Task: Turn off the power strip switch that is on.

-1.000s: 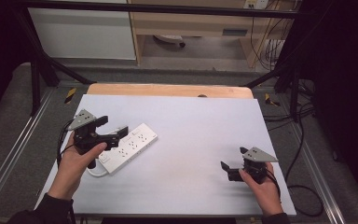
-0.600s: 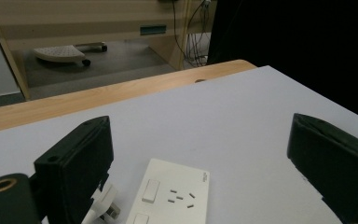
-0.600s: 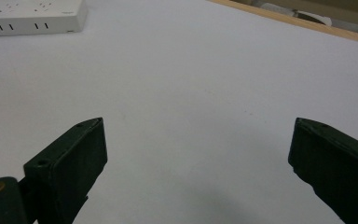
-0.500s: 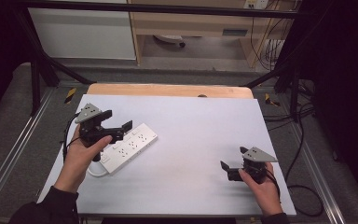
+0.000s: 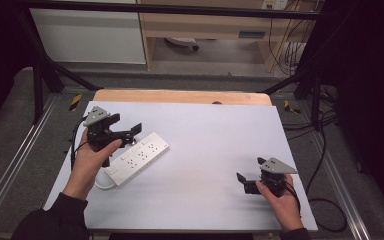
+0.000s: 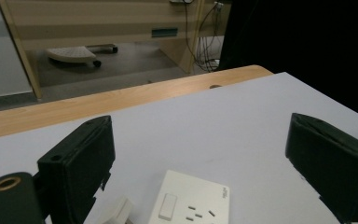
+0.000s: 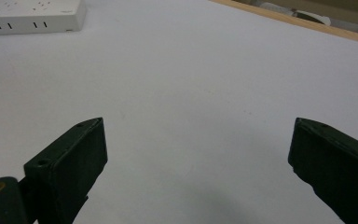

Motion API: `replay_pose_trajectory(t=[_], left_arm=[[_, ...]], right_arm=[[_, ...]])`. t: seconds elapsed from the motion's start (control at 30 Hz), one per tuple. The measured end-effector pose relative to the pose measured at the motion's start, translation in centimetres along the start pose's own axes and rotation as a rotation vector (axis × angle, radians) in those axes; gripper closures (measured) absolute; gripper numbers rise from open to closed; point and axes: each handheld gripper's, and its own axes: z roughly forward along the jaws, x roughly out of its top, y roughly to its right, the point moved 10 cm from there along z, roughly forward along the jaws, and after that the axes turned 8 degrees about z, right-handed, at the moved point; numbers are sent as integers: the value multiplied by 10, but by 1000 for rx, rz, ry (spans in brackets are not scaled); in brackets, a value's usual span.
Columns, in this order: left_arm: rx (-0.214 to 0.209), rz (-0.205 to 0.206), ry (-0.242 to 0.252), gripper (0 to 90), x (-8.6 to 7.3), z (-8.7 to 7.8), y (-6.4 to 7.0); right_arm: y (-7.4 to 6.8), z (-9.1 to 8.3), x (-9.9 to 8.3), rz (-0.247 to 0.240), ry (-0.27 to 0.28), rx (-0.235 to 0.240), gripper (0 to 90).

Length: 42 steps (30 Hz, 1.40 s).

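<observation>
**Power strip not yet gripped; left gripper poised above it**

The white table (image 5: 205, 150) takes up the middle of the high view, with a strip of bare wood (image 5: 180, 96) seen along its far edge at the upper centre of the frame. Nothing but the power strip and the two grippers is seen on the white surface.

The white power strip (image 5: 139, 157) lies flat at the left centre of the high view, set at a slant, its near end toward the lower left, where a white cable (image 5: 102, 184) curls away from it. In the left gripper view its far end, with a switch and a socket, is seen at the bottom centre (image 6: 191, 205); in the right gripper view a corner of it appears at the upper left (image 7: 32, 16).

The left gripper (image 5: 130, 132) is held at the left of the high view, over the near half of the strip, its jaws spread wide and nothing between them. In its own view the strip is framed between the two black jaws but is touched by neither.

The right gripper (image 5: 244, 183) is held low at the lower right of the high view, well apart from the strip, its jaws likewise spread and bare table seen between them.

As judged from this, no grasp has been made: the strip lies unheld, and closing on it, and whatever handling follows, is left to be done.
</observation>
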Motion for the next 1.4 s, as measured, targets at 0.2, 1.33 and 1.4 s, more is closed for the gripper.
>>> replay_pose_trajectory(t=[0.2, 1.33, 1.4], left_arm=[[7, -3, -7, 90, -3, 9, -4], [13, 43, -135, 545, -26, 28, -8], [18, 48, -148, 583, -29, 29, -9]], right_arm=[[-2, 0, 0, 4, 1, 8, 49], [-4, 1, 0, -7, 0, 16, 49], [-4, 1, 1, -6, 1, 16, 49]])
